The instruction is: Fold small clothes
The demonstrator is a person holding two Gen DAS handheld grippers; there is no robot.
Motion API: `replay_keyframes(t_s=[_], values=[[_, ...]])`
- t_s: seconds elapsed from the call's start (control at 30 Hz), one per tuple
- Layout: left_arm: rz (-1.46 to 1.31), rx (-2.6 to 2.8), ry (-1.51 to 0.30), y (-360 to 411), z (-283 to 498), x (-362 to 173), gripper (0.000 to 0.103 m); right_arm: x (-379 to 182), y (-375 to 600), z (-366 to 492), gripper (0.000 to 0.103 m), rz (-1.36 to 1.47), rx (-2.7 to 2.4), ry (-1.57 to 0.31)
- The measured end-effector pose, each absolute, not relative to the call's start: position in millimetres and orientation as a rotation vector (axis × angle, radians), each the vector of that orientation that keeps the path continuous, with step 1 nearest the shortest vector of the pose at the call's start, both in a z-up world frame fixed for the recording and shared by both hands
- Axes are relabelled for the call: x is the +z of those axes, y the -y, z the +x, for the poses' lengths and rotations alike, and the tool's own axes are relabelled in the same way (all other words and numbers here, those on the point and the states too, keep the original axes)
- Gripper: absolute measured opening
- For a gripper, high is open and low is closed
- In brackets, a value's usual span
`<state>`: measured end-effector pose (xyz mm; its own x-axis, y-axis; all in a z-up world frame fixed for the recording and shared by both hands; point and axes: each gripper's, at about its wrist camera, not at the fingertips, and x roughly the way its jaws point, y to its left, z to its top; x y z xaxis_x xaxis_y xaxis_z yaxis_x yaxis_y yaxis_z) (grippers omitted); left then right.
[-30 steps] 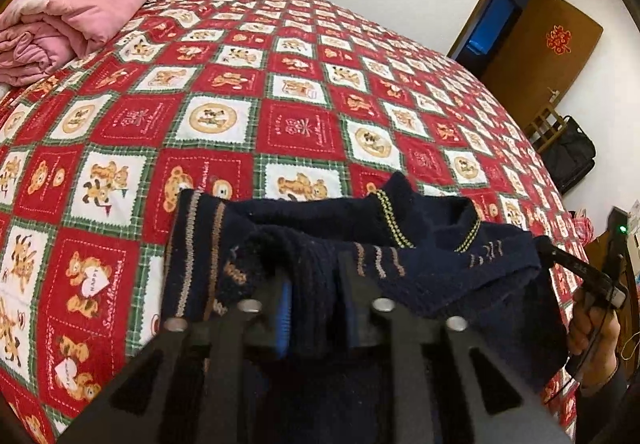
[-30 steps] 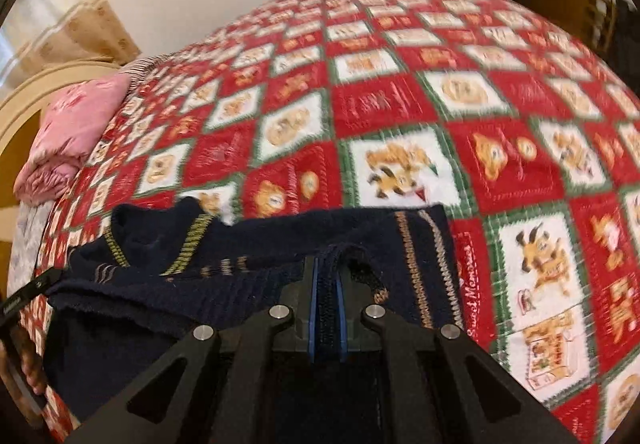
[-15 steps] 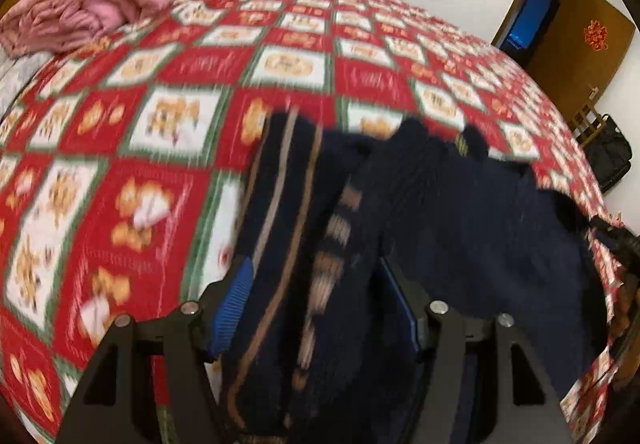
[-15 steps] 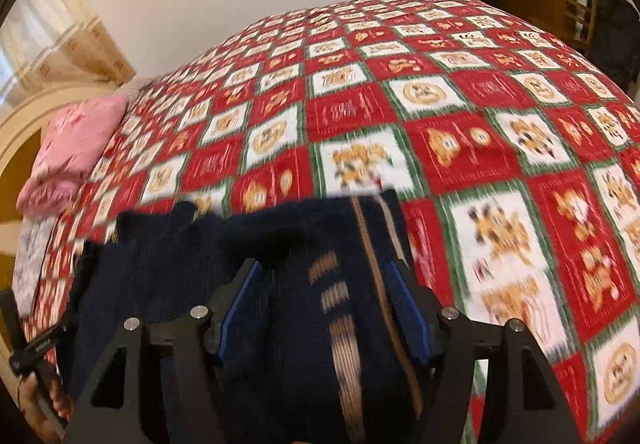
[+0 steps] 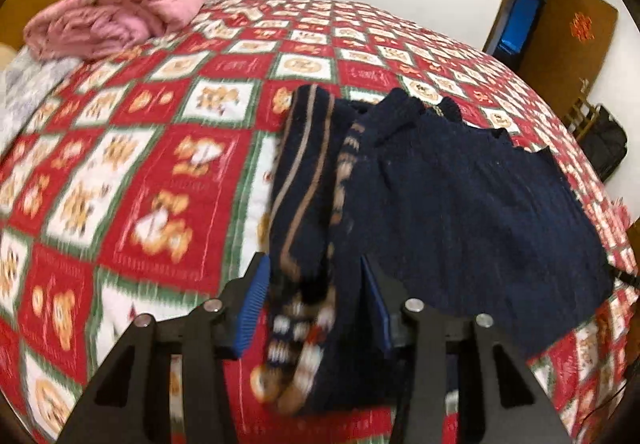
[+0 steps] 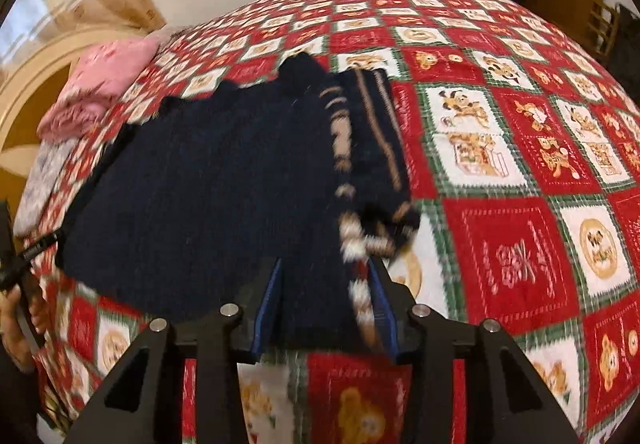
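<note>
- Roughly mid-task, by my reading: navy sweater (image 5: 472, 211) lies on the red patchwork bedspread (image 5: 132, 179), body spread fairly flat, near the bed edge closest to the cameras.
- One striped sleeve (image 5: 304, 179) is laid in along the left side of the body; the other sleeve (image 6: 376, 147) is laid in along the right side. Both sleeves look folded inward.
- Left: the body itself appears not yet folded over; likely a fold across the length to finish, then smoothing.
- Left gripper (image 5: 314, 308): jaws spread, blue pads standing either side of the sleeve cuff, not pinching it as far as I can tell.
- Right gripper (image 6: 326, 304): jaws spread too, straddling the hem and cuff end; cloth sits between the pads, apparently loose.
- Left wrist view only: open brown door (image 5: 568, 31) with a red ornament, dark bag by the wall.
- Right wrist view only: a hand (image 6: 16, 312) at far left edge holding dark hardware, presumably the other tool; curtain behind the headboard.
- Pink bedding (image 5: 116, 7) at the head of the bed shows in both views, well apart from the sweater.
- Motion blur on both; fine stitch detail unreadable.
</note>
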<state>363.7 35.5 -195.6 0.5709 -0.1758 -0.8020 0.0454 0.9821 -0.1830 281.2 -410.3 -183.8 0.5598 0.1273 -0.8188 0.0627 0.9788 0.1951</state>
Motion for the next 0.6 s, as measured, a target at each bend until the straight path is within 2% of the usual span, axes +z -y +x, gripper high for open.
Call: replay_keyframes(t_s=[0.2, 0.27, 0.3, 0.33, 0.37, 0.5, 0.6], values=[[-0.181, -0.138, -0.965, -32.7, 338.9, -199.0, 0.047, -185.1, 407.4, 274.9, 0.044, 0.172, 0.024, -0.981], [-0.163, -0.138, -0.97, -28.8, 335.5, -202.4, 0.047, -186.7, 405.3, 276.3, 0.026, 0.139, 0.014, -0.987], [-0.148, -0.132, -0.964, -27.7, 333.6, -203.0, 0.046, -187.5, 405.0, 276.5, 0.014, 0.132, 0.011, -0.993], [-0.128, -0.142, -0.961, -25.7, 332.3, -203.8, 0.024, -186.2, 405.8, 275.1, 0.011, 0.136, 0.008, -0.989], [-0.097, -0.138, -0.974, -24.1, 332.1, -205.1, 0.012, -181.9, 406.5, 271.9, 0.01, 0.142, 0.016, -0.976], [-0.105, -0.145, -0.91, -34.0, 315.9, -185.0, 0.01, -157.5, 408.1, 252.2, 0.01, 0.16, 0.064, -0.923], [-0.104, -0.171, -0.891, -37.3, 302.8, -175.9, 0.01, -168.0, 412.6, 244.5, 0.01, 0.15, 0.038, -0.969]])
